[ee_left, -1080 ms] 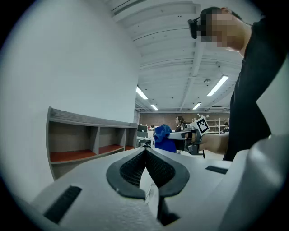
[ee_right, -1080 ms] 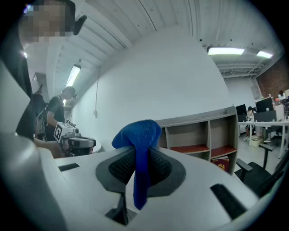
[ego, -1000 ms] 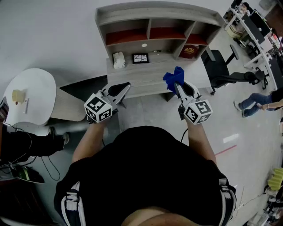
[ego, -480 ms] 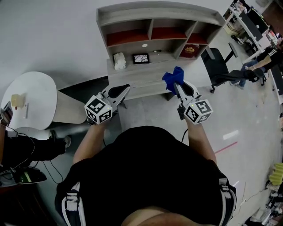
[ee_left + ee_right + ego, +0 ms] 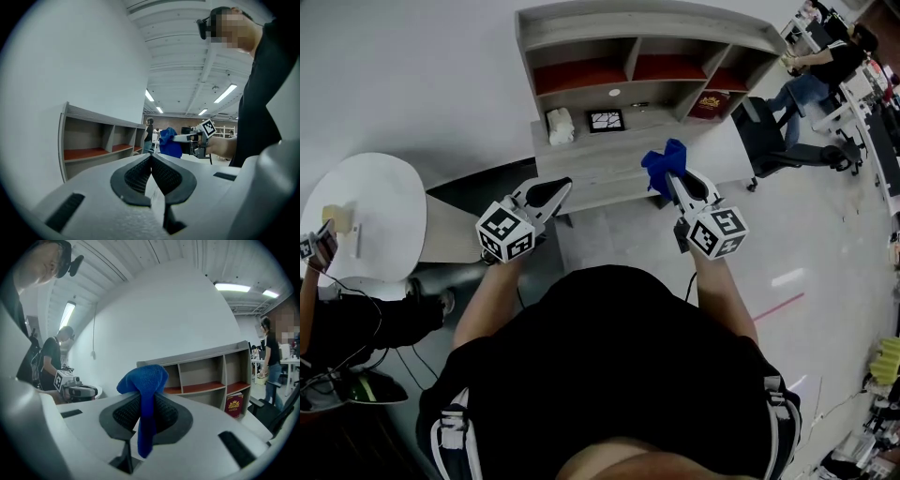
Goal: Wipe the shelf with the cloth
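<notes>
The right gripper [image 5: 670, 180] pinches the blue cloth [image 5: 663, 159] between its jaws, in the air just before the grey shelf [image 5: 609, 167], while the left gripper [image 5: 561, 187] hovers nearby, jaws pressed together on nothing.

The head view was dim and flat, with a faint glare streak on the pale floor [image 5: 825, 244] and shadow inside the shelf [image 5: 647, 58] bays. Both gripper views bulged with fisheye distortion, black at the corners. Far ceiling strip lights [image 5: 226, 93] burned overexposed.
</notes>
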`<state>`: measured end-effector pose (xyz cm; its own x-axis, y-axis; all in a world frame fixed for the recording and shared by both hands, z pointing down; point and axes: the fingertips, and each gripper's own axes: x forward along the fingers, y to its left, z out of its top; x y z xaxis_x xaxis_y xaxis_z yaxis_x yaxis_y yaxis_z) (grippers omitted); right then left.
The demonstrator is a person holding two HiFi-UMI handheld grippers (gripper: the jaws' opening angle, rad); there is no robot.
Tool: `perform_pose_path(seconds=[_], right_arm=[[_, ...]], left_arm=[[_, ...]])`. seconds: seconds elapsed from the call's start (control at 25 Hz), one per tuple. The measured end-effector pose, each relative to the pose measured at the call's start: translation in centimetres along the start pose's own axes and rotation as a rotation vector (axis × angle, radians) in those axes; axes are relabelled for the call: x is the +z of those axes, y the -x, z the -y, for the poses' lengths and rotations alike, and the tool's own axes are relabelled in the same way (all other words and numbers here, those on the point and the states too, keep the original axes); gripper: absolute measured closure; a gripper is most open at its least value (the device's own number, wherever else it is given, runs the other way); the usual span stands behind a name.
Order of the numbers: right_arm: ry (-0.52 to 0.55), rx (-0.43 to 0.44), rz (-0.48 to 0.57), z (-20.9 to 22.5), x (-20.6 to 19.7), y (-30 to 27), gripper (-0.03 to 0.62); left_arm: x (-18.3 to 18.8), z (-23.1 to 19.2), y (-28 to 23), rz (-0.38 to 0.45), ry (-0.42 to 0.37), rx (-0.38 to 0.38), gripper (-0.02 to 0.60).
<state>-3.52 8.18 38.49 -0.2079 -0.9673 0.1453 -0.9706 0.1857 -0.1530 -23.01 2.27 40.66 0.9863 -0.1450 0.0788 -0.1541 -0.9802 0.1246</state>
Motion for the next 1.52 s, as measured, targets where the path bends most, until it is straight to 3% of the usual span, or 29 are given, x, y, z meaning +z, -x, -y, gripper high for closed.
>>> perform_pose_path(seconds=[0.52,1.04,1.52], right_arm=[[0.026,-0.024,0.003,-0.8,0.3,-1.5,0.540],[0.028,0.012,-0.011,6.3,0.4,-3.1,0.540],[0.017,0.041,-0.004,12.7,2.2,-4.7,0.540]], left_arm=[[-0.3,-2.4,0.6,0.000,-0.010,-0.020,0.565],[0.5,-4.2,-5.4,0.014,-0.007,0.050,0.565],[0.9,-4.4,-11.8,-0.005,0.012,0.063,0.565]])
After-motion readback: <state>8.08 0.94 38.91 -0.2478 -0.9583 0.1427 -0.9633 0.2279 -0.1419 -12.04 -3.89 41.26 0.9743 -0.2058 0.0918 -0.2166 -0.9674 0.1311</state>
